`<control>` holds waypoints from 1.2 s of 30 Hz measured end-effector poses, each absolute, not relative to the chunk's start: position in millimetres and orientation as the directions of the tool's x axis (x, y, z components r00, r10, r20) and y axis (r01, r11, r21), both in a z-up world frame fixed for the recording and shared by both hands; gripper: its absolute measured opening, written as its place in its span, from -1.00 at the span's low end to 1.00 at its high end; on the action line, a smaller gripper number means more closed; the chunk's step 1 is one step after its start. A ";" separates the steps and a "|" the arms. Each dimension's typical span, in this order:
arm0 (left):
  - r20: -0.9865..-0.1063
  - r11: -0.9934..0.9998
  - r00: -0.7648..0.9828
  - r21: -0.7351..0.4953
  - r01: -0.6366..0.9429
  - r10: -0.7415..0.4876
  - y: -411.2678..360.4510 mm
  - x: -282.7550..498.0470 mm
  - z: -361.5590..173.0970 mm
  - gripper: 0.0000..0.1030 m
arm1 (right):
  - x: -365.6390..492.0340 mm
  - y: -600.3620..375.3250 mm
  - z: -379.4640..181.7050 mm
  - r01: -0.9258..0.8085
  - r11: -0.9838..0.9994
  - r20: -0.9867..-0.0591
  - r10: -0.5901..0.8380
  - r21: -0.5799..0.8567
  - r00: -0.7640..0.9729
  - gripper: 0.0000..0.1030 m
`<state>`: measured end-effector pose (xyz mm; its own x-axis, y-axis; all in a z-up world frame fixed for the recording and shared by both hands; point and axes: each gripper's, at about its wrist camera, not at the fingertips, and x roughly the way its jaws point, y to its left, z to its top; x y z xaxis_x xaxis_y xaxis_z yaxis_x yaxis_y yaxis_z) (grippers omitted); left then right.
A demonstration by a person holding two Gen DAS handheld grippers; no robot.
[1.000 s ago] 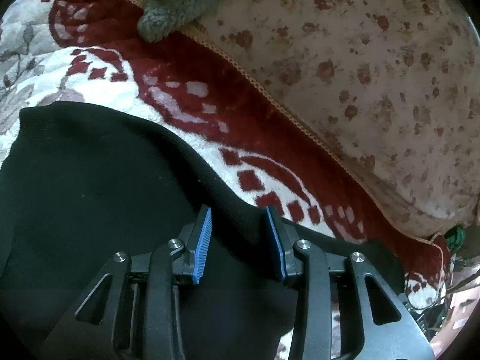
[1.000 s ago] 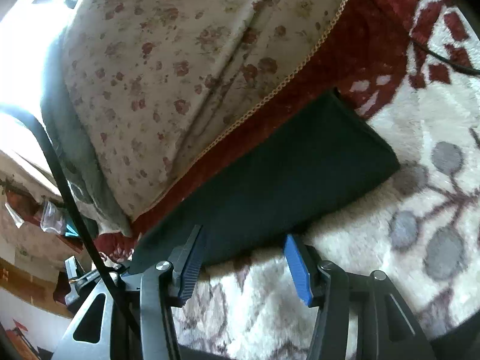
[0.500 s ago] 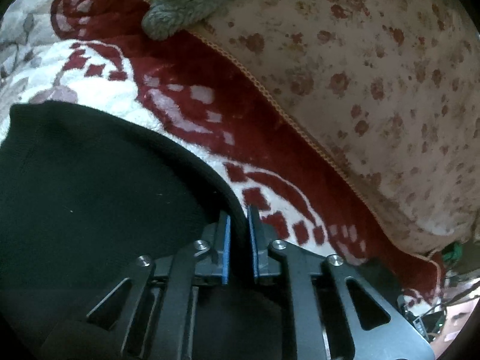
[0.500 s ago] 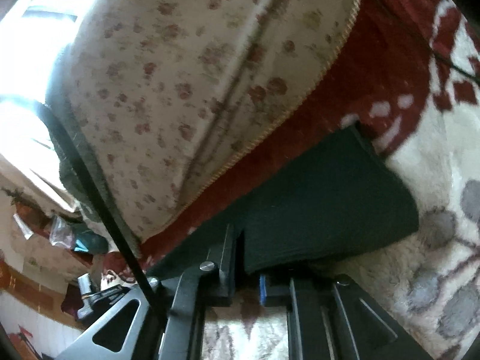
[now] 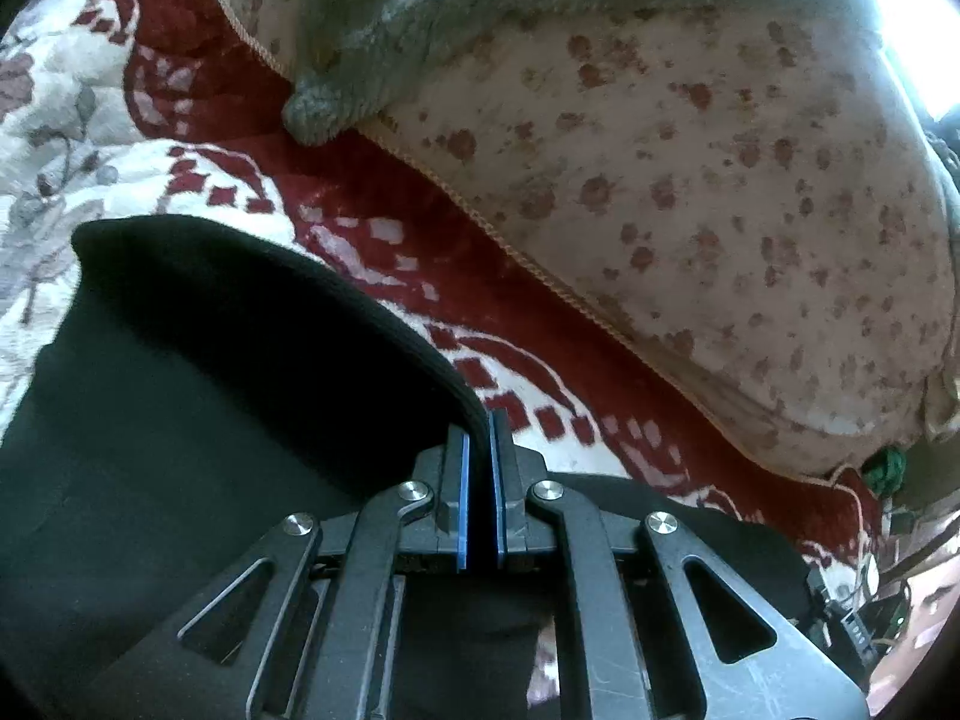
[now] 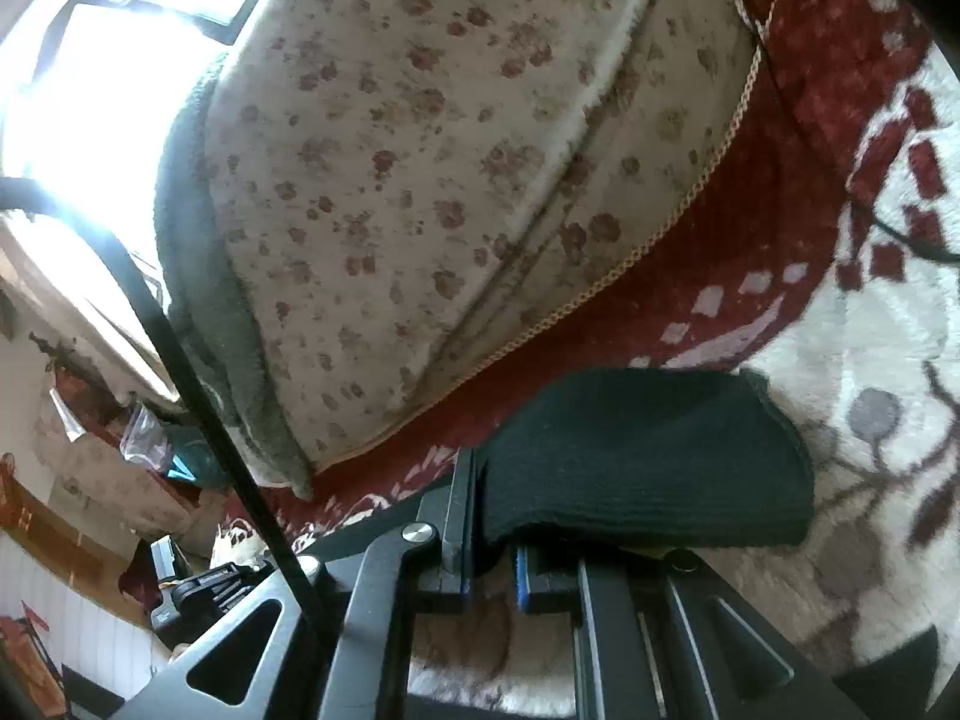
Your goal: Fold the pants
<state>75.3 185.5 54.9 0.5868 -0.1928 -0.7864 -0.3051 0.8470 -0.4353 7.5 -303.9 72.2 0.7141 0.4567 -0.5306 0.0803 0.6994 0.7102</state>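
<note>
The black knit pants [image 5: 198,396] lie on a red and white patterned blanket [image 5: 372,222]. My left gripper [image 5: 478,450] is shut on the pants' upper edge, and the cloth rises in a curved fold to the left of the blue pads. In the right wrist view the pants [image 6: 648,456] hang lifted off the blanket, draped to the right. My right gripper [image 6: 489,534] is shut on their near edge, with the cloth pinched between the pads.
A cream cushion with brown flowers [image 5: 720,192] lies along the blanket's far side and shows in the right wrist view [image 6: 420,180]. A grey-green knit cloth [image 5: 384,60] rests on it. A black cable [image 6: 198,384] crosses the left. Clutter sits beyond the blanket's edge [image 6: 180,576].
Both grippers went from open to shut on the pants' edges. They have since lifted the cloth, which now bulges up off the blanket in both views.
</note>
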 end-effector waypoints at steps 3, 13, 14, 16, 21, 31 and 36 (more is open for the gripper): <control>-0.777 0.858 0.603 -0.426 -0.287 -0.184 182.0 60.7 64.4 -0.91 | -3.5 -304.5 79.3 0.070 0.702 -0.524 0.457 0.708 0.719 -0.84; -0.759 0.872 0.627 -0.415 -0.261 -0.174 177.8 12.3 79.2 -0.91 | -38.9 -304.9 93.2 0.046 0.712 -0.515 0.460 0.701 0.724 -0.84; -0.755 0.872 0.632 -0.416 -0.258 -0.174 178.3 5.7 81.1 -0.91 | -42.9 -304.9 93.8 0.045 0.710 -0.513 0.462 0.703 0.723 -0.84; -0.748 0.875 0.642 -0.414 -0.251 -0.170 178.5 -4.8 85.2 -0.91 | -50.8 -305.3 96.3 0.041 0.707 -0.509 0.466 0.706 0.724 -0.84; -0.733 0.887 0.658 -0.405 -0.220 -0.172 177.0 -37.1 92.9 -0.91 | -79.6 -300.9 105.2 0.013 0.727 -0.515 0.473 0.686 0.715 -0.84; -0.763 0.917 0.630 -0.342 -0.205 -0.144 166.2 -98.4 62.0 -0.91 | -137.8 -301.5 74.1 0.045 0.783 -0.609 0.445 0.621 0.656 -0.84; -0.807 0.910 0.576 -0.329 -0.252 -0.132 168.3 -104.8 27.4 -0.91 | -151.3 -327.6 32.5 0.156 0.689 -0.598 0.466 0.707 0.652 -0.69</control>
